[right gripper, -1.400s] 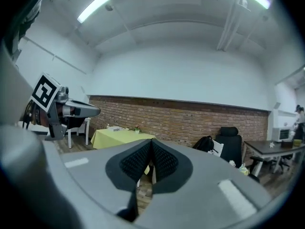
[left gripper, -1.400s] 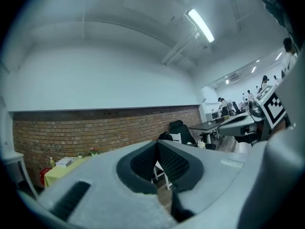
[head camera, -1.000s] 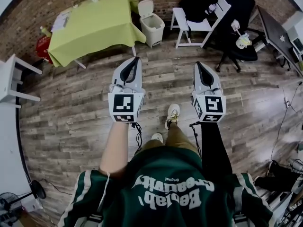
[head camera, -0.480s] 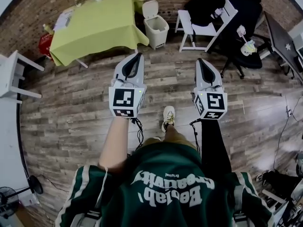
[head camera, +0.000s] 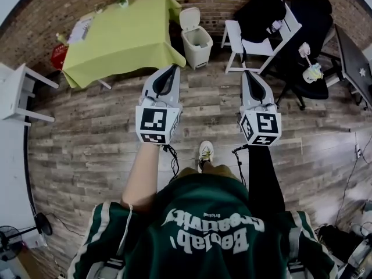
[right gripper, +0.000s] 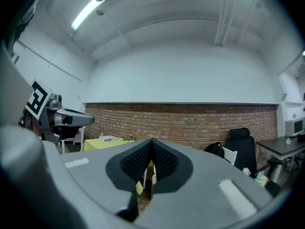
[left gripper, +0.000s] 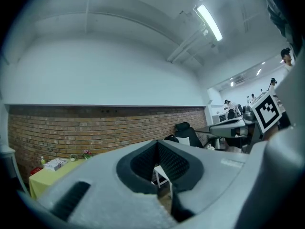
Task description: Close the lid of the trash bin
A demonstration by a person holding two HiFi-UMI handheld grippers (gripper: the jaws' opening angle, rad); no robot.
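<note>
The white trash bin (head camera: 197,41) stands on the wood floor against the brick wall, between the green table and a white chair, with its lid (head camera: 189,17) tipped up and open. My left gripper (head camera: 172,69) is held in the air well short of the bin, shut with nothing in it. My right gripper (head camera: 246,74) is level with it to the right, also shut and empty. In the left gripper view the shut jaws of the left gripper (left gripper: 157,146) point at the brick wall. The right gripper view shows the right gripper (right gripper: 152,143) the same way.
A table with a green cloth (head camera: 119,36) stands left of the bin. A white chair (head camera: 251,44) draped with black clothing stands to the right, with a black office chair (head camera: 302,68) beyond it. A white table (head camera: 14,92) is at far left. Cables run along the floor at right.
The person has stepped forward toward the bin, so the bin and the furniture have shifted right and nearer in the head view. Both grippers stay shut and side by side.
</note>
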